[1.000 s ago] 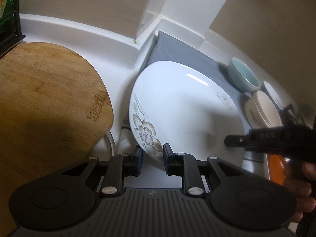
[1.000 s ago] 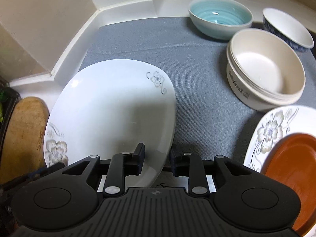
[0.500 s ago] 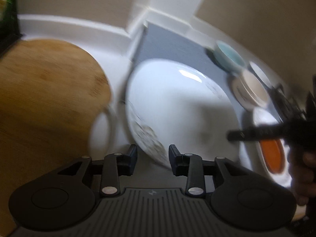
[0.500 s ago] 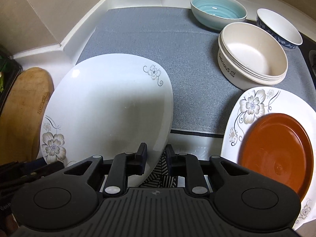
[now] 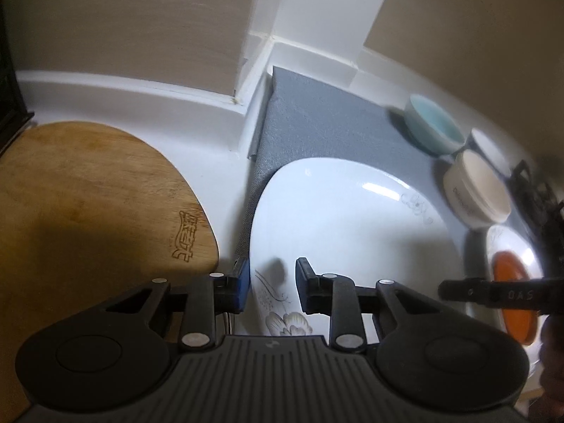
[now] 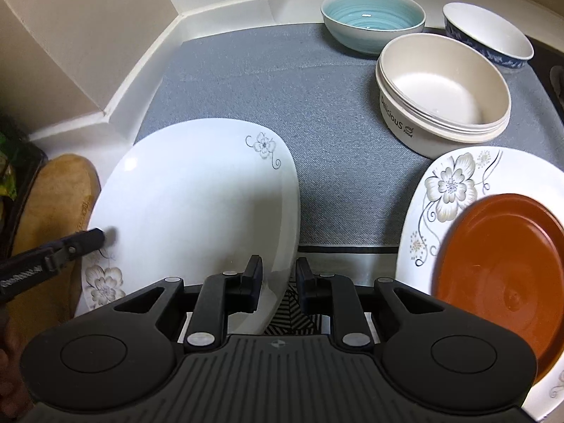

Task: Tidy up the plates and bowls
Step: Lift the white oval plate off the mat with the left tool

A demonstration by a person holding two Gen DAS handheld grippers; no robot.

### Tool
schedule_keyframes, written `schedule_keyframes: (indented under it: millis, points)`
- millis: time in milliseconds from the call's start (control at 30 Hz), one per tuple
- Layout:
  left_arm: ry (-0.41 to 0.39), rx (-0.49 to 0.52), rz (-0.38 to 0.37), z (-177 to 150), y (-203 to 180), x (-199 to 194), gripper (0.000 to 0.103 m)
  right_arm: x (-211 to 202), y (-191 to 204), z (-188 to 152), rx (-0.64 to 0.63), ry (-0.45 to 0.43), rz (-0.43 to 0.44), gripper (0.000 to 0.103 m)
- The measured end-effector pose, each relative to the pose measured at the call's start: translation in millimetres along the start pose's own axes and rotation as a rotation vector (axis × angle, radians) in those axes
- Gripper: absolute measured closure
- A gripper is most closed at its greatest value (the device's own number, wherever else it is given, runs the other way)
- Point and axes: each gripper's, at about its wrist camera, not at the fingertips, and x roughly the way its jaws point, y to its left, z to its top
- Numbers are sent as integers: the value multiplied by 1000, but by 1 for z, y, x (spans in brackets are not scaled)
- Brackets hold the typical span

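Note:
A large white floral plate [image 6: 197, 204] lies on the grey mat [image 6: 317, 105]; it also shows in the left wrist view [image 5: 345, 225]. My left gripper [image 5: 273, 283] is open, its fingers straddling the plate's left rim. My right gripper [image 6: 278, 282] straddles the plate's near right rim with a narrow gap; whether it grips is unclear. A second floral plate [image 6: 454, 183] at the right carries an orange plate [image 6: 500, 268]. A cream bowl [image 6: 444, 88], a teal bowl [image 6: 373, 17] and a blue-rimmed bowl [image 6: 490, 31] stand behind.
A wooden cutting board [image 5: 88, 204] lies left of the mat on the white counter. Walls [image 5: 141, 24] close the back and left corner. A dark stove edge [image 6: 553, 70] borders the mat at the right.
My left gripper has opened wider and moved forward over the plate's left rim. The right gripper has stayed at the near right rim; the plate has shifted slightly.

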Motion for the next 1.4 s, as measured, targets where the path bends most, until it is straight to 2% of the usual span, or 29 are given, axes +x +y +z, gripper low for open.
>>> schedule_keyframes:
  millis: [267,767,1033,1267,1400]
  points:
    - [13,55,24,-1,-5,6,75,4,3,-3,-8,4,5,78]
    - [36,69,18,-2,-11,4,75,3,2,-4,4,4,-6,83]
    - [63,114,-46,-19,-16,-7,75,-6,1,-3,-37,70,-52,83]
    - [21,56,-48,-1,-6,0,75,-5,-1,-3,-23,51,-52,81]
    - [41,60,-69,2,-8,7,78,-5,-4,-4,-3,28,-41,81]
